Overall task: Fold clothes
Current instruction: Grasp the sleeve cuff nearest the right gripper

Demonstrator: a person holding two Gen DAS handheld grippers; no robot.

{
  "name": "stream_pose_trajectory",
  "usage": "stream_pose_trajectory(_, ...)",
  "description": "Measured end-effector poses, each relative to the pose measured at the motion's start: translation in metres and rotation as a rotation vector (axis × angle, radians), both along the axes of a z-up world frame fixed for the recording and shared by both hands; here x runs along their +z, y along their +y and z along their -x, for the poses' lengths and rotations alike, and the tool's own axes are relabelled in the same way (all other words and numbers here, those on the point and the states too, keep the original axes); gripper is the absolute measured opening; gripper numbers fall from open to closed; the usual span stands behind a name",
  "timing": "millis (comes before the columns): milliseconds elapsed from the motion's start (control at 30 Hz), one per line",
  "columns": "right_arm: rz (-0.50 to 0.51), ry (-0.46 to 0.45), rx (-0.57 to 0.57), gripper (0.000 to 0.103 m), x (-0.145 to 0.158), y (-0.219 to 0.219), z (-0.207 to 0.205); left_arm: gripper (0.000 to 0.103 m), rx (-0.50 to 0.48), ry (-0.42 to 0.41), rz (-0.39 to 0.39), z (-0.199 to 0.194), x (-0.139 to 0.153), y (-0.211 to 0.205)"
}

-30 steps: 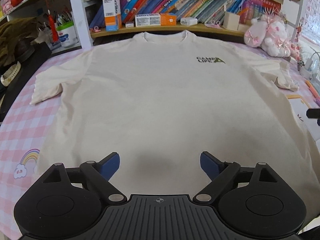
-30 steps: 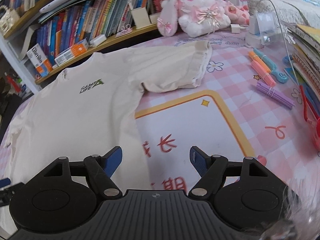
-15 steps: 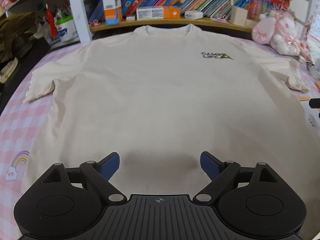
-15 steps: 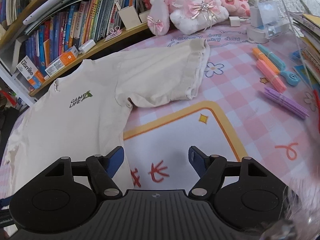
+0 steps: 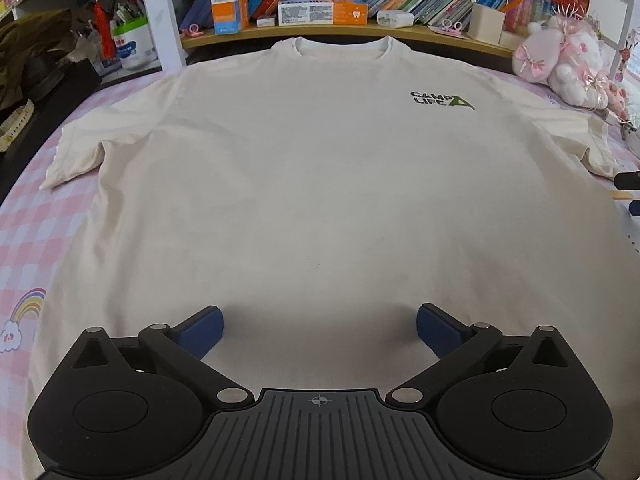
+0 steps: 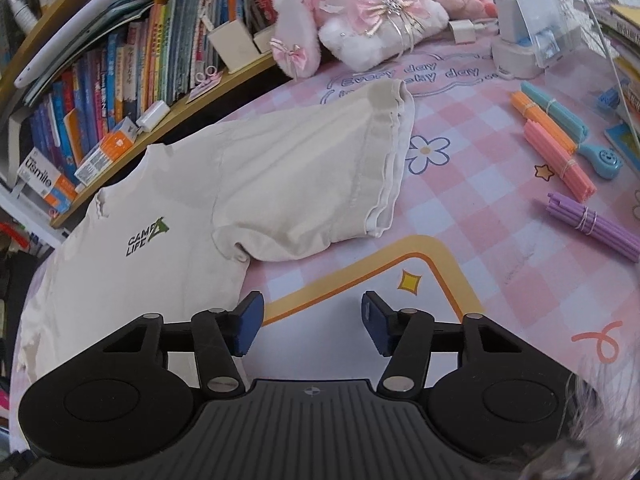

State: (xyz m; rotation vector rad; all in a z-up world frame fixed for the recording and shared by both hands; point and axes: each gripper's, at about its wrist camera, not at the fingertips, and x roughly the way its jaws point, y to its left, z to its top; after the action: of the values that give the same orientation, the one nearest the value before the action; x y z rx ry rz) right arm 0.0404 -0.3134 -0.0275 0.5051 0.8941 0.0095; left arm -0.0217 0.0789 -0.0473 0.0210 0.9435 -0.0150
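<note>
The cream short-sleeved cotton T-shirt (image 5: 304, 184) lies spread flat, front up, on the pink checked table (image 5: 24, 240), both sleeves out; no fold shows, so all folding remains. The left gripper (image 5: 319, 330) hovers over its hem, fingers spread, empty. The right gripper (image 6: 312, 322) hangs beside the right sleeve, spread too. Bundled coloured sticks (image 6: 560, 160) and a pink plush rabbit (image 6: 360, 20) crowd the right edge.

T-shirt (image 5: 312, 184) lies flat on the table mat (image 6: 480, 248), collar toward the bookshelf (image 5: 360, 36) behind it. Plush toy (image 6: 360, 20) sits beyond the right sleeve (image 6: 320, 168). 4 stick bundles (image 6: 560, 156) lie right of that sleeve. Left gripper (image 5: 318, 330) hangs over the hem, right gripper (image 6: 312, 322) at the shirt's right edge.
</note>
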Motion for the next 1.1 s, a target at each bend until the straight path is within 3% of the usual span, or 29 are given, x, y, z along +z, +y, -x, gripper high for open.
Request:
stream_pose_trajectory(367,-0.092,-0.011,-0.064,0.041,-0.001,-0.017,-0.022,0.103,0.004,-0.027,-0.001,0.004,-0.002,0.0)
stream_pose_trajectory(733,-0.236,-0.011,-0.225,0.037,-0.012,-0.035,-0.033,0.103,0.005,-0.045,-0.001,0.007,-0.003,0.0)
stream_pose_trajectory(900,-0.22,0.002,-0.292,0.024,-0.015,-0.034,-0.035,0.103,-0.007,-0.049,0.0,0.007,-0.003,0.001)
stream_pose_trajectory(967,-0.181,0.021,-0.301,0.01,-0.015,-0.033,-0.037,0.103,-0.014,-0.053,0.001,0.008,-0.003,0.001)
stream_pose_trajectory(1100,-0.108,0.042,-0.292,0.009,-0.012,-0.028,-0.047,0.103,-0.029,-0.059,0.002,0.01,-0.003,0.002)
